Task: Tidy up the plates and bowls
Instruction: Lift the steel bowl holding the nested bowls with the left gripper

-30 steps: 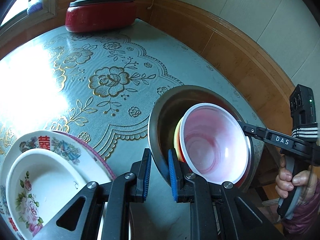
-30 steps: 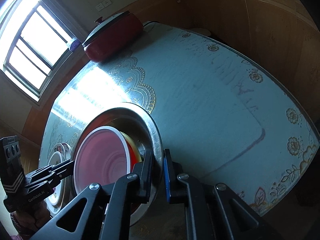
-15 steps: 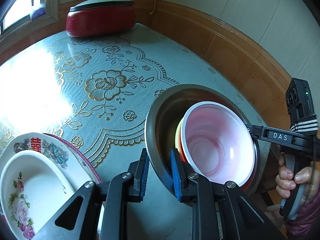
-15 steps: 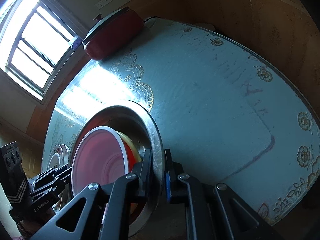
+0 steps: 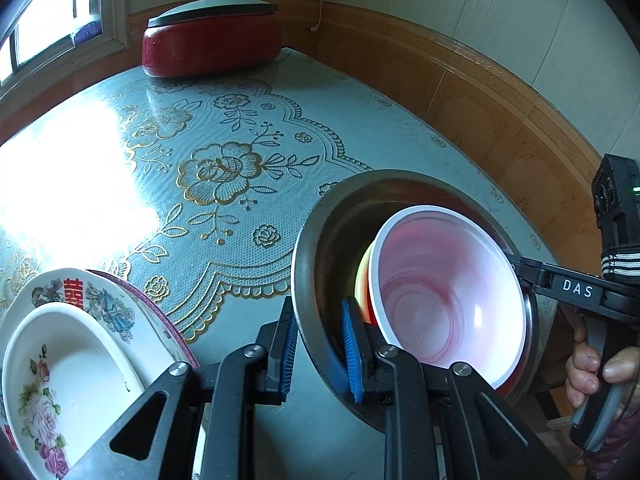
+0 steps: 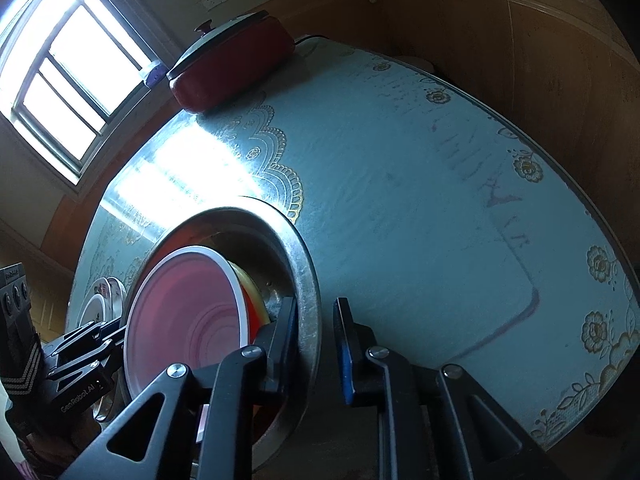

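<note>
- Basin first: the round stainless steel basin (image 5: 316,264) sits on the teal tablecloth with gold flowers (image 5: 224,168), at about 4 o'clock in the left wrist view.
- Nested inside it is a white-rimmed pinkish plastic bowl (image 5: 448,292). A yellow bowl (image 5: 362,280) peeks out from under it on the 9 o'clock side.
- The left gripper (image 5: 318,354) straddles the basin's rim at roughly 7 o'clock, one blue pad outside the wall and one inside. From this angle I honestly can't tell if the pads are pressing on the metal or just sitting around it.
- The right gripper (image 6: 316,332) straddles the rim on the opposite side, and its jaws are opening. The rim is between them, but the outer pad stands clear of the metal with a gap showing.
- A person's hand (image 5: 596,376) wraps around that right gripper's handle, at 4 o'clock in the left view.
- Over at 8 o'clock, a white ceramic dish with pink roses (image 5: 68,364) rests in a larger plate with a red character and birds (image 5: 100,292), just beside the left gripper's arm.
- Way back at 12 o'clock, a red pot with a grey lid (image 5: 212,36) stands by the window, well apart from everything else.
</note>
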`<state>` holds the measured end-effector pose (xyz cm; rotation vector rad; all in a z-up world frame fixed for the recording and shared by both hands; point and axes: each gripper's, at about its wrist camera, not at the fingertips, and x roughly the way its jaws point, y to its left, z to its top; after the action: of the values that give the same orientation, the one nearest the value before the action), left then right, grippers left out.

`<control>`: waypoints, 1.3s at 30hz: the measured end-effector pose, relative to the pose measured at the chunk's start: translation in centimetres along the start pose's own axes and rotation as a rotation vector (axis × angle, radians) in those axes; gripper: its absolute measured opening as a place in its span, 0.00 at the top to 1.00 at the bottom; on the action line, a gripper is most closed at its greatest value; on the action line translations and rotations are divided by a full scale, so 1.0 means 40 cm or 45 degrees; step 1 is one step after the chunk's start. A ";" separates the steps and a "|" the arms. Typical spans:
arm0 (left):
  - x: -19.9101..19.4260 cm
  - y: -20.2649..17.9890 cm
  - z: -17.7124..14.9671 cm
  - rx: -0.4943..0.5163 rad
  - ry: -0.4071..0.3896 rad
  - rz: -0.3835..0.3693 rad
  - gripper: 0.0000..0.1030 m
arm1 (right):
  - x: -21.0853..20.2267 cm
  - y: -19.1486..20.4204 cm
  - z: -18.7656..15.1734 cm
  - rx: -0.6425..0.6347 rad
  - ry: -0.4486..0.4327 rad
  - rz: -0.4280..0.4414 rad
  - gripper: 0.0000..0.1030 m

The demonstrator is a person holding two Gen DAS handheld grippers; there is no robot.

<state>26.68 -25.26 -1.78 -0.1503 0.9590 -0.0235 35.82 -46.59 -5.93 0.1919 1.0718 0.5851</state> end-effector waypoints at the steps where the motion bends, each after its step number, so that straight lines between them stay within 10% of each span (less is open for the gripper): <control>1: 0.001 0.001 0.000 -0.005 -0.004 0.000 0.79 | 0.001 0.001 0.000 0.001 -0.001 -0.003 0.83; 9: 0.016 0.002 0.009 -0.009 -0.049 0.040 0.79 | 0.001 -0.002 0.000 0.037 0.007 -0.009 0.83; 18: 0.016 0.051 0.002 -0.109 -0.009 -0.039 0.59 | -0.004 -0.012 -0.009 0.046 0.018 -0.018 0.76; 27: 0.006 0.012 0.001 0.003 -0.012 -0.069 0.83 | -0.009 -0.006 -0.016 0.023 0.000 -0.029 0.76; 39: -0.010 0.019 -0.023 -0.051 -0.034 -0.132 0.84 | -0.004 -0.041 -0.032 0.190 0.047 0.117 0.79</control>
<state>25.67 -24.60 -2.07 -0.2364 0.9250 -0.0974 35.25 -48.20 -7.11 0.3636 1.1480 0.5930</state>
